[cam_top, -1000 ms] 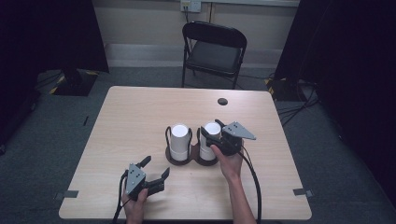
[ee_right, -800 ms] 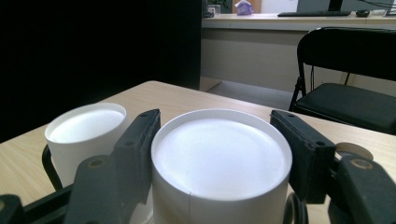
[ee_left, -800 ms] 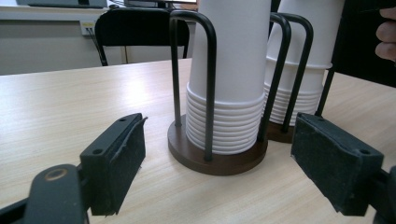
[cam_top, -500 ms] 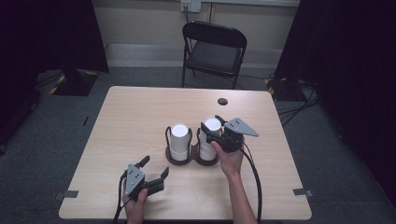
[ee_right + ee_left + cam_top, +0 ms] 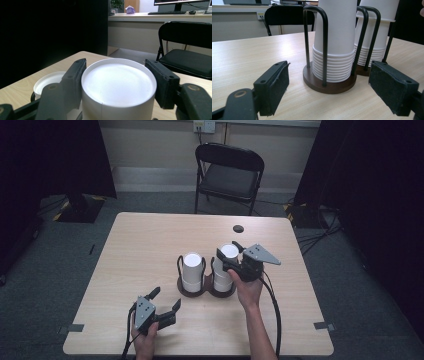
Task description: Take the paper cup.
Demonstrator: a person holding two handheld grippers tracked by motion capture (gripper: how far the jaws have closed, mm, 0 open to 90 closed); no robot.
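A double cup holder (image 5: 193,293) with black wire loops and brown bases stands mid-table. It holds two stacks of upturned white paper cups. The left stack (image 5: 192,270) (image 5: 334,50) stands alone. My right gripper (image 5: 228,249) (image 5: 116,75) is shut on the top cup (image 5: 229,253) (image 5: 117,85) of the right stack (image 5: 220,279). In the left gripper view that cup's rim (image 5: 377,18) sits above the rest of the stack. My left gripper (image 5: 166,297) (image 5: 329,72) is open near the table's front edge. It points at the holder and grips nothing.
The light wooden table (image 5: 140,245) has a small dark round spot (image 5: 238,228) near its far edge. A black folding chair (image 5: 230,170) (image 5: 190,60) stands behind the table. The right gripper's cable (image 5: 275,305) trails toward the front edge.
My right gripper has risen slightly with the top cup of the right stack. The left gripper has barely moved.
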